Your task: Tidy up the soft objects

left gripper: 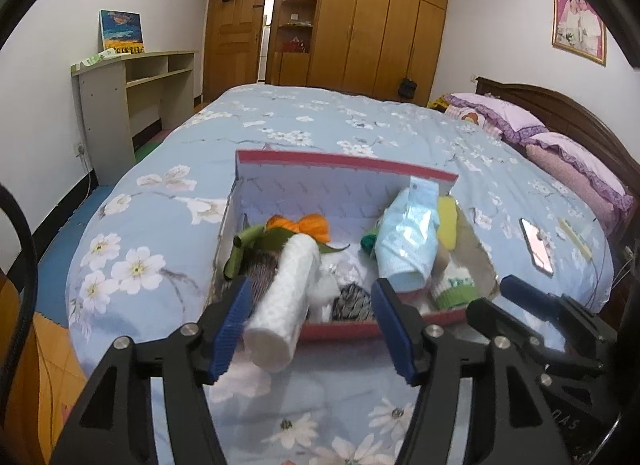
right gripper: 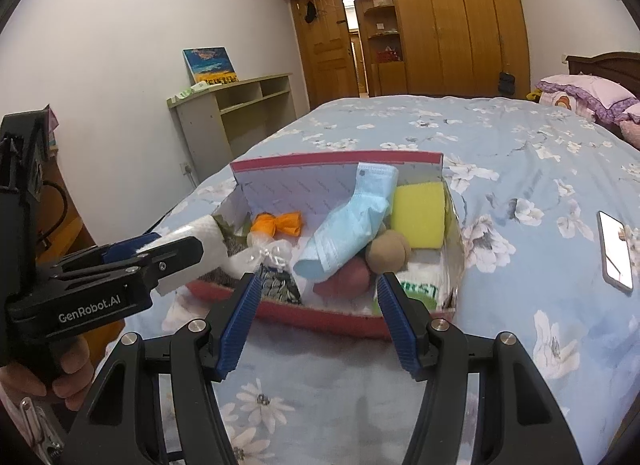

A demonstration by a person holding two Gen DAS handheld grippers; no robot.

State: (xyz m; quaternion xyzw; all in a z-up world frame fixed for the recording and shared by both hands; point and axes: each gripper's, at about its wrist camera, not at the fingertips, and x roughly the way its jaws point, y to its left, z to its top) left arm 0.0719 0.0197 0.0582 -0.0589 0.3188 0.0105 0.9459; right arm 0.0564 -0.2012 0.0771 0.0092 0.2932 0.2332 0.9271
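Observation:
A red-rimmed cardboard box (left gripper: 344, 331) (right gripper: 320, 315) sits on the bed and holds several soft things: a blue face mask pack (left gripper: 408, 241) (right gripper: 348, 225), a yellow sponge (right gripper: 418, 215), an orange bow (left gripper: 310, 225) (right gripper: 280, 223), a brown plush (right gripper: 390, 251) and knit pieces. A white foam roll (left gripper: 286, 301) (right gripper: 208, 249) leans over the box's near left edge, resting against the left finger of my open left gripper (left gripper: 314, 329); the jaws stand wide apart. My right gripper (right gripper: 318, 313) is open and empty just before the box's near wall.
The box lies on a blue floral quilt (left gripper: 280, 129). A phone (left gripper: 536, 245) (right gripper: 616, 253) lies on the quilt to the right. Purple pillows (left gripper: 560, 145) and a headboard are far right. A shelf desk (left gripper: 132, 89) stands by the left wall, wardrobes behind.

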